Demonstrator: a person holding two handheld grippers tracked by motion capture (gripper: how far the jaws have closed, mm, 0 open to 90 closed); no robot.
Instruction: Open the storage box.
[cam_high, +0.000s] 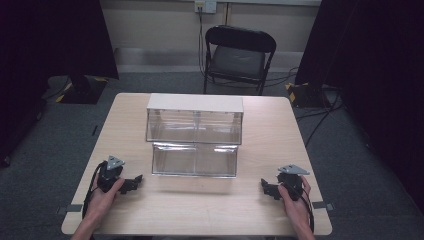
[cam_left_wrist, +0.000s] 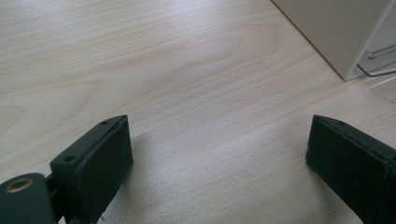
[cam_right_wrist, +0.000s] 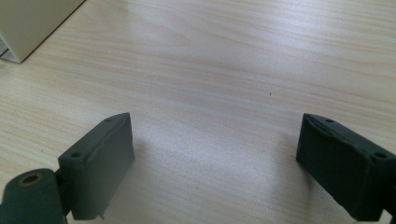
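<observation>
You rest both tongs, left (cam_high: 134, 181) and right (cam_high: 265, 186), spread wide and empty on the pale wooden worktop (cam_high: 200, 205), flanking the clear plastic drawer cabinet (cam_high: 195, 135), apparently ready to start.

Dim, soft overhead light; slight blur

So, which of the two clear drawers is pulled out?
The lower drawer: it juts toward the person, while the upper drawer sits under the white top.
</observation>
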